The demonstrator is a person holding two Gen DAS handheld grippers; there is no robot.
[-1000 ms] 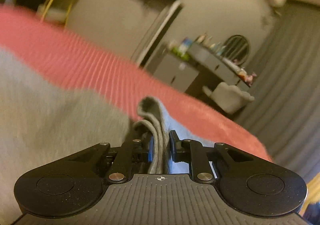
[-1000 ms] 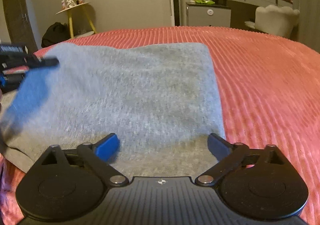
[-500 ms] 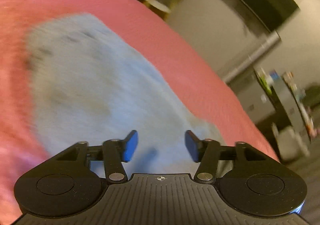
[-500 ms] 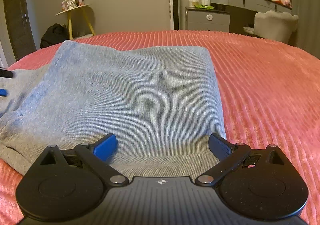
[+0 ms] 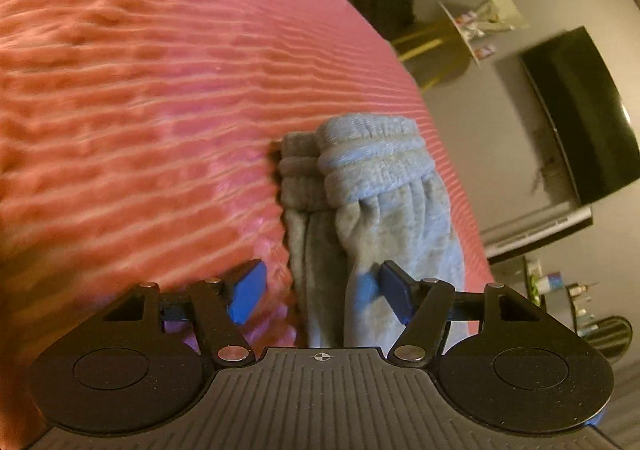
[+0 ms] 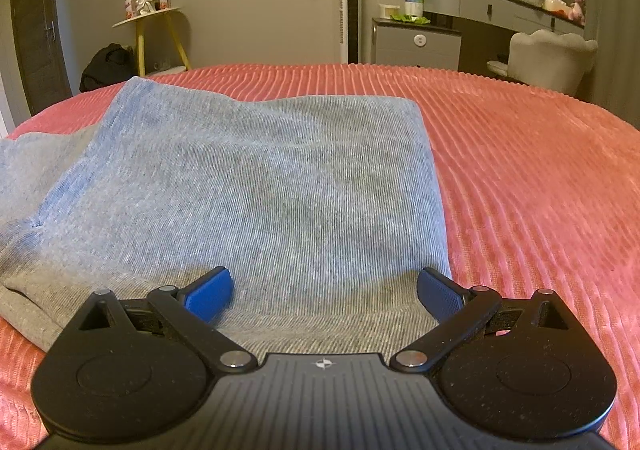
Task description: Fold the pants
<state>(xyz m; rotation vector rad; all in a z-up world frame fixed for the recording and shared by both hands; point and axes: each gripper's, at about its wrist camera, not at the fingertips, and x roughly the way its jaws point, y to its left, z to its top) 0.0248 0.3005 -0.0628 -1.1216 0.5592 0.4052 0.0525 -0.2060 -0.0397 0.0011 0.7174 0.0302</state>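
Bedroom, red ribbed bed point(image 6: 520, 178). Grey pants point(image 6: 248, 186) lay part-folded; cuffed leg ends point(image 5: 360, 170) ran straight ahead from left tool point(image 5: 322, 290), jaws apart, empty. Right tool point(image 6: 324, 292) agape over folded body.

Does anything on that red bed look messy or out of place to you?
Mostly tidy. The grey pants lie folded flat on the red bedspread, but in the left view their leg ends are bunched, and the two cuffs sit slightly offset rather than stacked evenly.
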